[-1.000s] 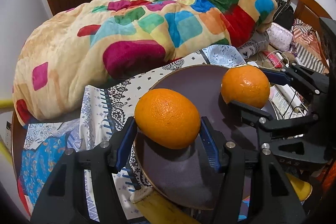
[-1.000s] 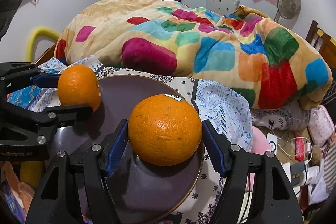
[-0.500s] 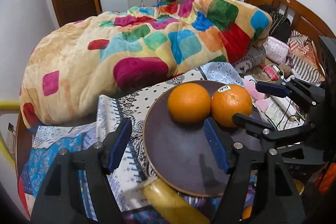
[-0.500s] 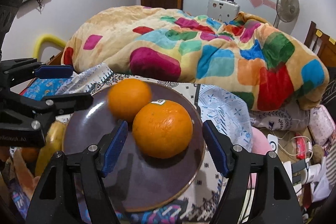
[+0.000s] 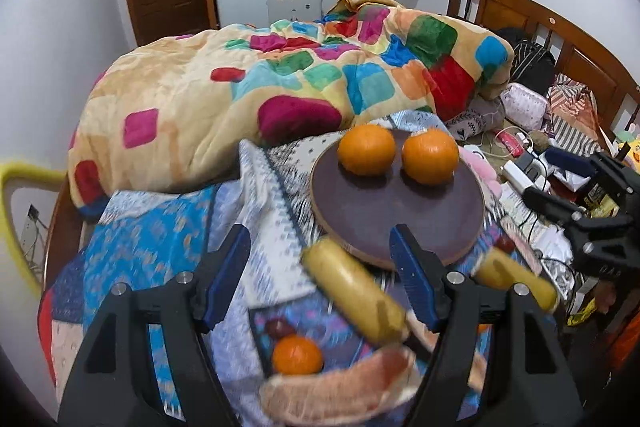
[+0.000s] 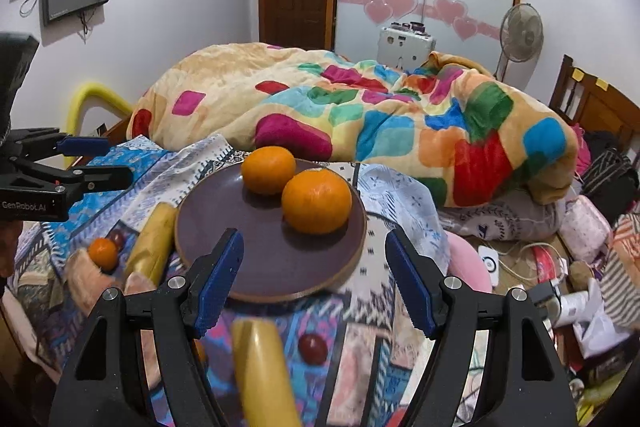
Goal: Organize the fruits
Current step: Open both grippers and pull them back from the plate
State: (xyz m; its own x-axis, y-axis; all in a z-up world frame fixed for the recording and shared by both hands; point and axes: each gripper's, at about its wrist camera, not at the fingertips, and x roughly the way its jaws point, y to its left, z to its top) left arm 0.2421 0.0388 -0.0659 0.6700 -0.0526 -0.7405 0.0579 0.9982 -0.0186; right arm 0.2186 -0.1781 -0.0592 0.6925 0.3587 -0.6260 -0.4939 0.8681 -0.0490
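Oranges (image 5: 366,149) rest on the plate (image 5: 400,219); left claw (image 5: 320,279) just opened, right claw (image 6: 314,281) wide, both empty.

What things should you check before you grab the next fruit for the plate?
1. Both oranges sitting on the plate: ok.
2. Left gripper open with nothing in it: ok.
3. Right gripper open with nothing in it: ok.
4. Room left on the plate: ok, its near half is bare.
5. Next fruit within sight: ok, a banana lies beside the plate.
6. Small orange easy to grab: cannot tell, too blurry.
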